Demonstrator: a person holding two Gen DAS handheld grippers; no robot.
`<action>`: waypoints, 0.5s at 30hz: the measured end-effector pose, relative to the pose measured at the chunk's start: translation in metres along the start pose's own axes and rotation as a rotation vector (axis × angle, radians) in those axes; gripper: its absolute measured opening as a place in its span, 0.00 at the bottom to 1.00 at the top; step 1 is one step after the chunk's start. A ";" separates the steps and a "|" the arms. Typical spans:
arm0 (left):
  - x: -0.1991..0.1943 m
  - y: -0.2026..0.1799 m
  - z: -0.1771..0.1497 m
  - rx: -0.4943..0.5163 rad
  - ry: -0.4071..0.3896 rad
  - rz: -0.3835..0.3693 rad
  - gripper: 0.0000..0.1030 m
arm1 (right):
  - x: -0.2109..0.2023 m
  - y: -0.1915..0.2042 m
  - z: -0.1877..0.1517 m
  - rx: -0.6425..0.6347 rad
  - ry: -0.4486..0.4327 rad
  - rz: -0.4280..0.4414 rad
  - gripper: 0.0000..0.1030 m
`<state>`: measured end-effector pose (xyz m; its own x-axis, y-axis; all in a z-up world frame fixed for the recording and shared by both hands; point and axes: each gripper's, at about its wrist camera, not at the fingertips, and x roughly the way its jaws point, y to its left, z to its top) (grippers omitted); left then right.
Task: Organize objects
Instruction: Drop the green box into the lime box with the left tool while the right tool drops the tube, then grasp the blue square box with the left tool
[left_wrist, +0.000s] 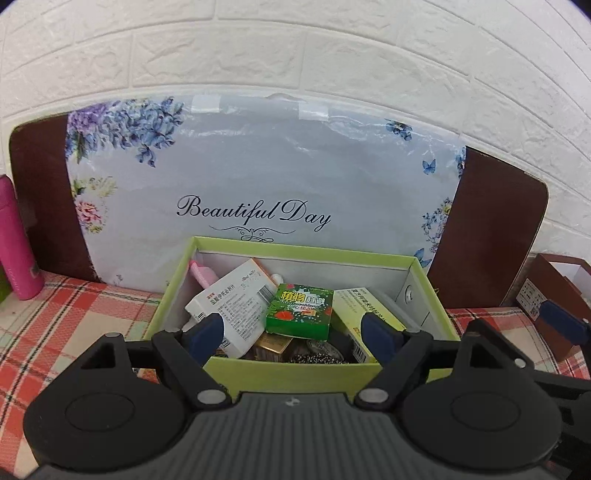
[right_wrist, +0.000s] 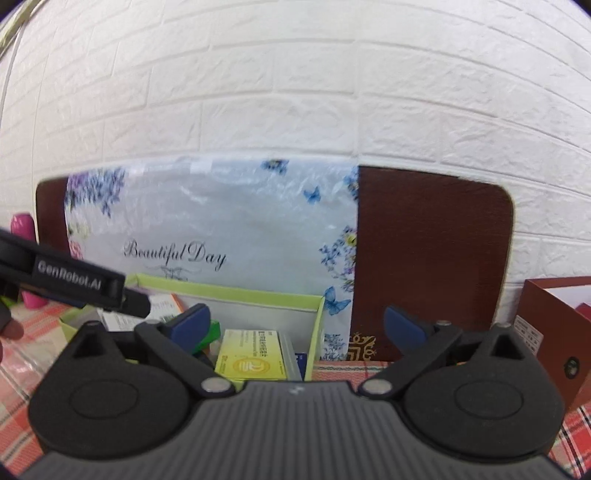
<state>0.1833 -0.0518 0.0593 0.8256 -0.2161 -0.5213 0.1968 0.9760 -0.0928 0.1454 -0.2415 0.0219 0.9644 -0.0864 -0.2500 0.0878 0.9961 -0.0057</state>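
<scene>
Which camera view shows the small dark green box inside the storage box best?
The left wrist view: the dark green box lies unobstructed atop the items in the light green storage box. In the right wrist view, only a green sliver shows behind a fingertip.

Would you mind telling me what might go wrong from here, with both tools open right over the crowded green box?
1. The small green carton lies tilted on top of other packs; reaching past it may tip it deeper.
2. The left tool and right tool hover close together, so they might collide.
3. The white medicine box leans loosely; nudging it may shift the pile inside the green box.
</scene>
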 end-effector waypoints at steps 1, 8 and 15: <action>-0.008 -0.002 -0.003 0.011 -0.005 0.011 0.84 | -0.009 -0.002 0.002 0.014 -0.005 0.002 1.00; -0.041 -0.014 -0.032 0.031 0.009 0.027 0.86 | -0.059 -0.008 -0.005 0.036 -0.014 0.013 1.00; -0.053 -0.023 -0.056 0.035 0.042 0.010 0.86 | -0.087 -0.015 -0.027 0.061 0.034 0.005 1.00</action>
<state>0.1053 -0.0610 0.0416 0.8047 -0.2041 -0.5575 0.2076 0.9765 -0.0579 0.0532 -0.2485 0.0172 0.9558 -0.0799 -0.2830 0.0991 0.9936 0.0539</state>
